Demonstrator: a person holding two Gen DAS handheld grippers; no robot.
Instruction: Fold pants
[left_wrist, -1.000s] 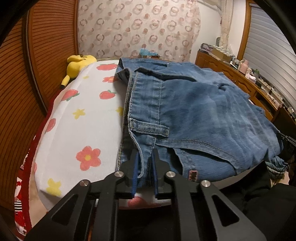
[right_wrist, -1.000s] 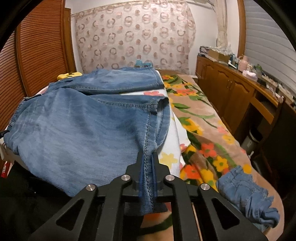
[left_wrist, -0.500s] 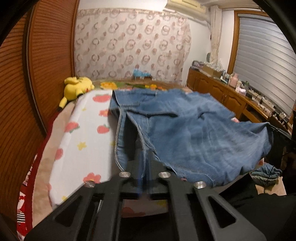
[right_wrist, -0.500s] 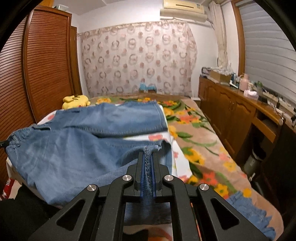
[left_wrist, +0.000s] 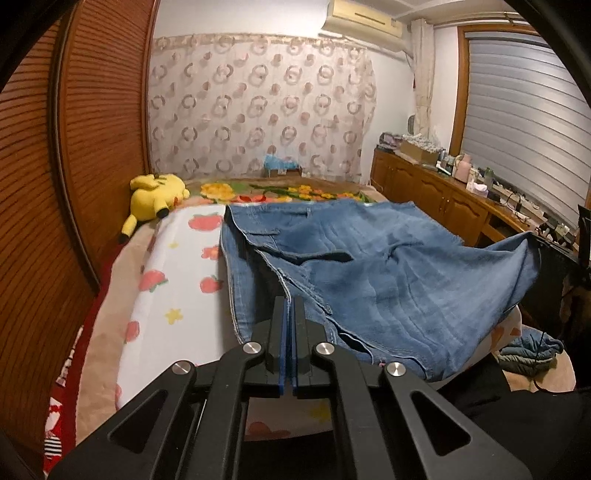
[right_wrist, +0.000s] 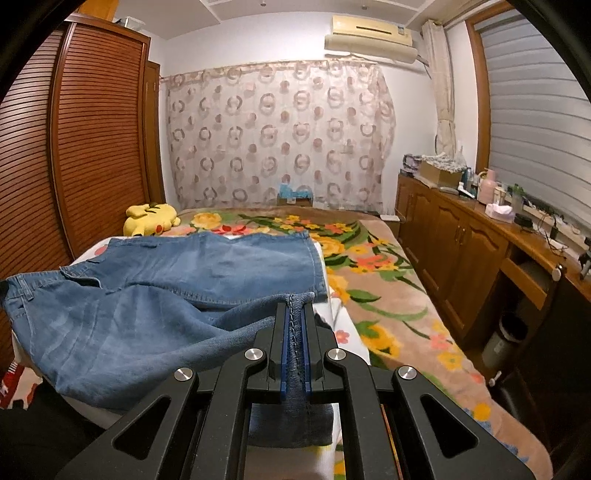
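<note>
Blue denim pants lie spread across the bed; they also show in the right wrist view. My left gripper is shut on the waistband edge at the near side. My right gripper is shut on a seamed hem of one leg, which hangs down through the jaws. Both grippers hold the near half of the pants lifted off the bed, stretched between them. The far half rests flat on the bedding.
A white fruit-print sheet covers the bed's left part, a floral blanket the right. A yellow plush toy lies by the slatted wardrobe. A wooden sideboard runs along the right. Another denim piece lies low right.
Both grippers have risen and drawn back, lifting the near half of the pants off the bed. The view now takes in the curtain and the whole room.
</note>
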